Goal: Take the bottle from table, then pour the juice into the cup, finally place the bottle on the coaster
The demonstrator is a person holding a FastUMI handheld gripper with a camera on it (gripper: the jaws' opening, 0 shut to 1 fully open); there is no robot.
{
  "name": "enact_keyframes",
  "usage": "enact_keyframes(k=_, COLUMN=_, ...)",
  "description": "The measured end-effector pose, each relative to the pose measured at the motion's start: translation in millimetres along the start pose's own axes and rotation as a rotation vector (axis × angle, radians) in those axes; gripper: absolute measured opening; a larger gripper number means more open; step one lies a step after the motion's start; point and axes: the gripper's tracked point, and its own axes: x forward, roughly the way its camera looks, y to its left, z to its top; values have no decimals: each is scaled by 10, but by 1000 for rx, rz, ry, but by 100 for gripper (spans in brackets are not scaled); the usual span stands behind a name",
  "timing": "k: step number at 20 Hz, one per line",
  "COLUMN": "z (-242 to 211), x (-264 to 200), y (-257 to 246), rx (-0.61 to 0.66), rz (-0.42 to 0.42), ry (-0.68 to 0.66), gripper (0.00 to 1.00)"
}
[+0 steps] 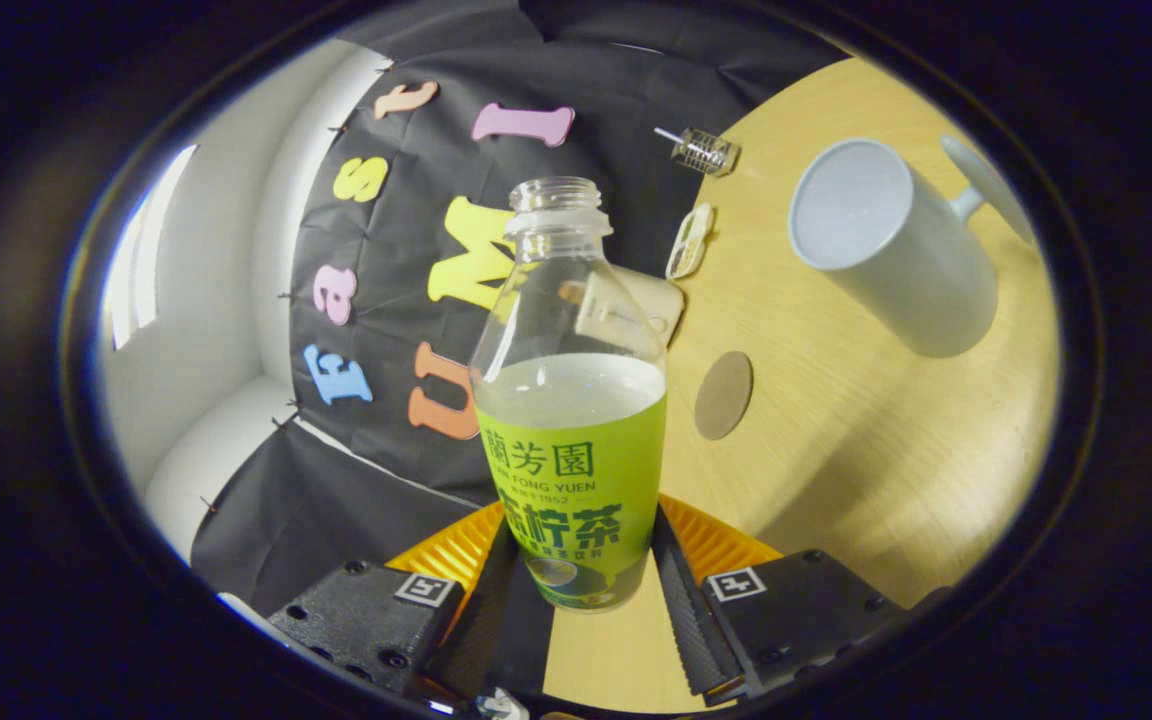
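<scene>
Table (866, 440): light wood top, seen steeply tilted in the gripper view, running from behind the bottle up past the cup; a soft shadow falls across its near part.
Booth wall: black cloth hung behind the table's far edge, with pale padded panels beside it.
Cup (886, 245): pale grey mug with a handle on its far side, standing on the table well beyond the fingers and apart from the bottle; its open mouth faces the camera and the inside looks bare.
Bottle (571, 400): clear plastic, cap off, open neck pointing away from the gripper; a green label wraps the lower half and pale liquid fills it to just above the label's top edge. It sits between the two fingers, its lower body at their level.
Gripper (586, 590): both fingers press against the bottle's labelled sides, one on each flank, so the bottle is clamped between them; the jaws stand about a bottle's width apart.
Coaster (723, 395): round brown disc lying flat on the table, just beside the bottle's shoulder in the view, between the bottle and the cup, touching neither.
Small wire object (704, 150): a little metal cage-like piece near the table's far edge, by the cloth.
Pale oval item (689, 241): a small cream ring-shaped thing on the table beyond the coaster; what it is cannot be told.
</scene>
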Motion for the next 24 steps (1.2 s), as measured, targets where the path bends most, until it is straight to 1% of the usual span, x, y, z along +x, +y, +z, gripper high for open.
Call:
enact_keyframes(k=6, z=100, x=75, y=82, rx=84, rz=28, ry=-7, gripper=77)
enact_keyframes(k=10, z=169, x=50, y=91, rx=185, rz=53, ry=-4, gripper=77)
enact_keyframes(k=16, z=210, x=123, y=210, rx=301, rz=101, ry=-4, gripper=77)
enact_keyframes(k=22, z=406, x=102, y=404, rx=366, rz=154, ry=-33, gripper=76)
enact_keyframes(k=24, z=445, x=117, y=424, rx=378, rz=157, ry=-36, gripper=77)
